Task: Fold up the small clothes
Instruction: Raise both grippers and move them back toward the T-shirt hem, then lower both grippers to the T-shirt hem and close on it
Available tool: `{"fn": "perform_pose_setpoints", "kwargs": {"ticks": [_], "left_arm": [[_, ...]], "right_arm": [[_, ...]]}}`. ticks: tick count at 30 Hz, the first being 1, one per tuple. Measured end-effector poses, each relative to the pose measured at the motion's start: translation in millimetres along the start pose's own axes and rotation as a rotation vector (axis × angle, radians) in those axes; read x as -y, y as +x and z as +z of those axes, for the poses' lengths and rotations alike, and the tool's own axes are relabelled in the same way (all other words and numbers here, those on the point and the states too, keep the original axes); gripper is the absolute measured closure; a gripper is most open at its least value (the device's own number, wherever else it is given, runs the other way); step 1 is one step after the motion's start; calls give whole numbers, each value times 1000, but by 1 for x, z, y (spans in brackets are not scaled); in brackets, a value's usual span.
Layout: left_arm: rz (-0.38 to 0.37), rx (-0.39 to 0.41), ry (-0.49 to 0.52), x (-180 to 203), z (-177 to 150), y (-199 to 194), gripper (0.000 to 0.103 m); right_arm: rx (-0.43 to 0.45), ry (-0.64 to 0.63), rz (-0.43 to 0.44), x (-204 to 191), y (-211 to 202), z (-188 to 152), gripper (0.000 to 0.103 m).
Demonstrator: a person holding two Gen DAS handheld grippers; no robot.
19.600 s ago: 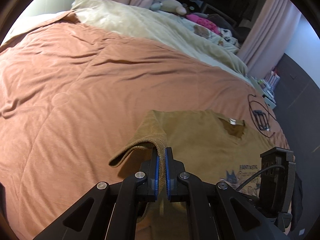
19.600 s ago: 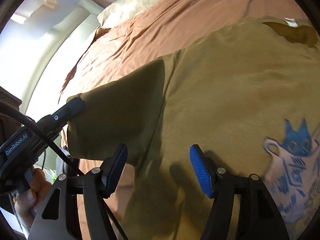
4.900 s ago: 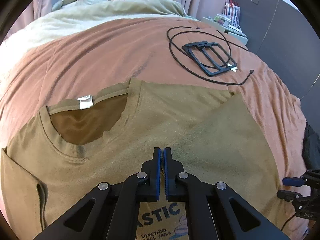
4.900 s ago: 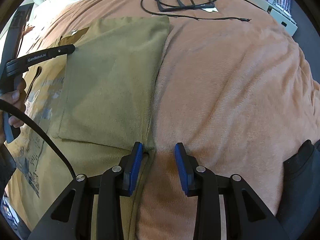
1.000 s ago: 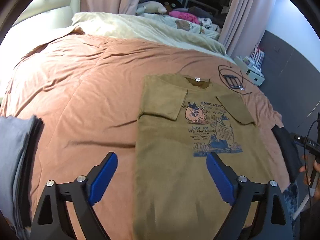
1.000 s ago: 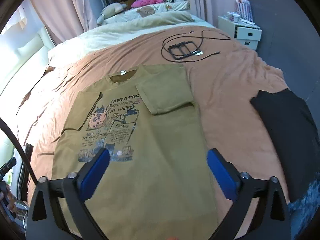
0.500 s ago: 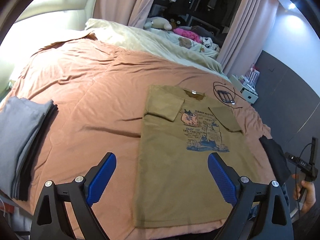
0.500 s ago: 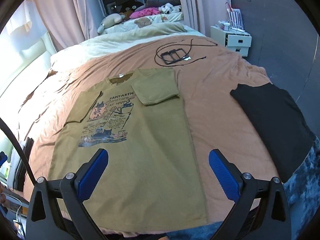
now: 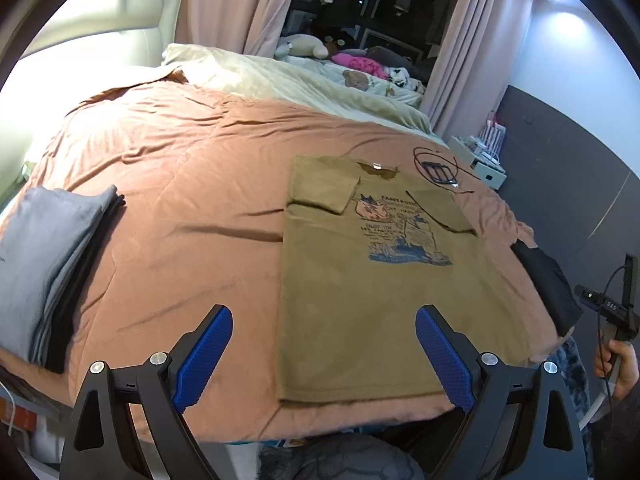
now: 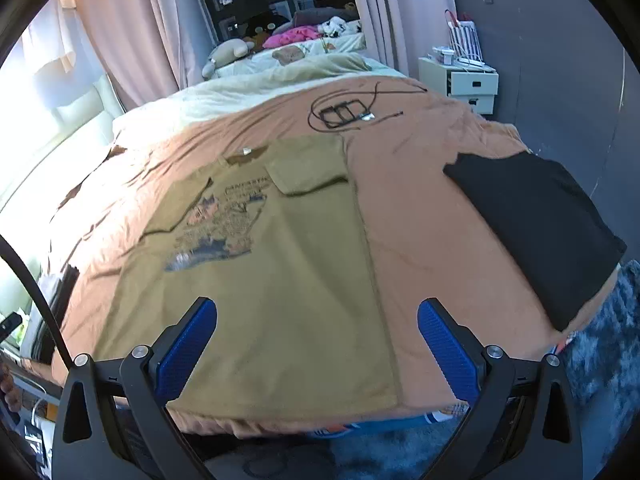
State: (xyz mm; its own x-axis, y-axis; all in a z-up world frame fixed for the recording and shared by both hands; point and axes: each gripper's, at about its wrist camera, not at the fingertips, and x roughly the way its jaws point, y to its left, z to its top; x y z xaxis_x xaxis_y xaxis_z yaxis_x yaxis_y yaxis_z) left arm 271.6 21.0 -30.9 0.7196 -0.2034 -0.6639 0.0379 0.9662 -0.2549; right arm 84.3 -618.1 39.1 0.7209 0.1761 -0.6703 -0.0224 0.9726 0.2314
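Ahead of both grippers, an olive T-shirt [image 9: 352, 280] lies flat, collar farthest away.
Left gripper [image 9: 322, 354] and right gripper [image 10: 316, 350] hang spread wide, empty, above its near hem (long axis pointing away; neither clearly nearer).

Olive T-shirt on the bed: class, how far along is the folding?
Done: both sleeves of the olive T-shirt lie folded inward. In hand: nothing; the left gripper and right gripper hover open near the hem. Left: folding the body up.

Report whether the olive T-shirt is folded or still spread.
Partly folded: the olive T-shirt lies flat on the bed, both sleeves turned in over the chest, body full length.
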Motion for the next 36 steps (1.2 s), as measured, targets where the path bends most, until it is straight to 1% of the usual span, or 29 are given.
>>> {"fn": "perform_pose_setpoints", "kwargs": {"ticks": [6, 10, 14, 16, 18, 21, 22, 23, 24, 25, 29, 31, 36], "left_arm": [[-14, -14, 7, 0, -19, -8, 9], [-22, -10, -1, -4, -35, -11, 10], [0, -26, 1, -10, -48, -8, 18], [-3, -24, -27, -17, -53, -6, 18], [0, -33, -55, -23, -57, -3, 24], [0, -43, -104, -32, -65, 6, 26], [-3, -51, -115, -34, -68, 11, 27], [-3, -70, -123, -36, -71, 18, 31], [-1, -80, -125, -37, -72, 22, 34], [2, -92, -129, -38, -74, 28, 34], [-24, -121, -175, -47, -81, 49, 34], [-32, -133, -193, -51, -82, 58, 34], [-66, -169, -240, -61, -83, 79, 34]], "right_arm": [[-18, 7, 29, 13, -8, -20, 2], [-30, 14, 45, 25, -10, -32, 2], [-49, 7, 32, 35, -7, -46, 2], [-55, 16, 34, 39, -5, -52, 2], [-60, 41, 50, 45, -2, -56, 2], [-65, 106, 90, 58, 4, -64, 8], [-74, 134, 109, 64, 9, -68, 11], [-85, 150, 119, 67, 14, -69, 14], [-97, 168, 129, 72, 18, -72, 19], [-111, 194, 145, 77, 25, -74, 23], [-136, 312, 206, 104, 48, -80, 24], [-150, 370, 247, 116, 61, -82, 28], [-172, 432, 318, 133, 84, -80, 35]]}}
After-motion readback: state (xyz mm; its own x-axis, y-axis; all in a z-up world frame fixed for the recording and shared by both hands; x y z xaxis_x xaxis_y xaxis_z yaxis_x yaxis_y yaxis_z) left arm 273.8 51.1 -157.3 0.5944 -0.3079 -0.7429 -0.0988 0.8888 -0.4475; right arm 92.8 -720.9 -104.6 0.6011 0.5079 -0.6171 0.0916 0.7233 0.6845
